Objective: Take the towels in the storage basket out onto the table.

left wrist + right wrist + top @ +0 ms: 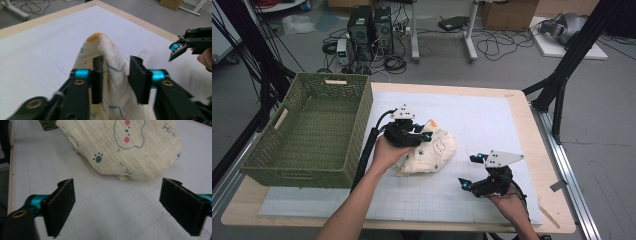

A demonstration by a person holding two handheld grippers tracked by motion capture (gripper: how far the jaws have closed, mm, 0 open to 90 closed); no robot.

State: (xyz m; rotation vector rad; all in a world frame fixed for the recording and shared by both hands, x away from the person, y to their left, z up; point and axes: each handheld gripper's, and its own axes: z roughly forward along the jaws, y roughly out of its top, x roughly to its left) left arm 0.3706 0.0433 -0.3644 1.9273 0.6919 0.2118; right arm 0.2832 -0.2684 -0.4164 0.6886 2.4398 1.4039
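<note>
L gripper pinched on cloth, mid-mat.
Cloth fold is held raised by L jaws; R gripper is spread wide, empty, at cloth's 4 o'clock. Basket at 9 o'clock holds nothing; transfer judged not yet done.

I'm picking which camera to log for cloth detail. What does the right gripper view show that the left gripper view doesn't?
Right gripper view: the cloth's printed bear face, paw print and "Hi" lettering, a grid-lined mat, and the right hand-held gripper open, clear of the cloth.

Left gripper view: the left hand-held gripper with a raised fold of cloth between its jaws, and the table's wooden edge.

Both: the cream cloth on the white mat.
</note>
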